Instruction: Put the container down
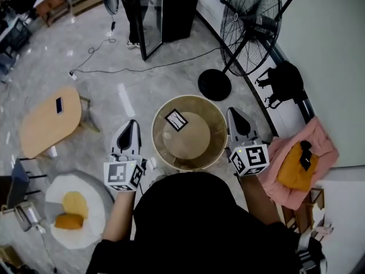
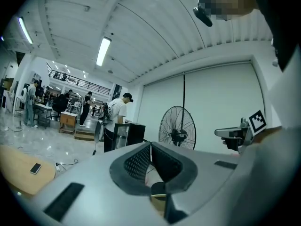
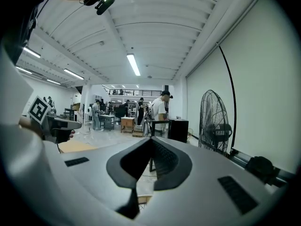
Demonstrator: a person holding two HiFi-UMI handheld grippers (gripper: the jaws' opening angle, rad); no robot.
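Observation:
In the head view a round beige container (image 1: 189, 133) with a black-and-white label inside stands low in front of me, between my two grippers. My left gripper (image 1: 133, 123) hangs to its left, a small gap away from the rim. My right gripper (image 1: 232, 112) sits just off the right rim. Both point away from me. The left gripper view shows the left gripper (image 2: 150, 146) with its jaws meeting at the tips and nothing between them. The right gripper (image 3: 151, 140) looks the same in its own view. My dark torso hides the container's near rim.
A large standing fan (image 1: 251, 27) with a round base (image 1: 214, 84) stands beyond the container. A wooden table (image 1: 50, 120) with a phone (image 1: 59, 104) is at the left. A pink cloth (image 1: 285, 153) lies at the right, and a white cushion (image 1: 85, 187) at the lower left. A cable (image 1: 142, 67) crosses the floor.

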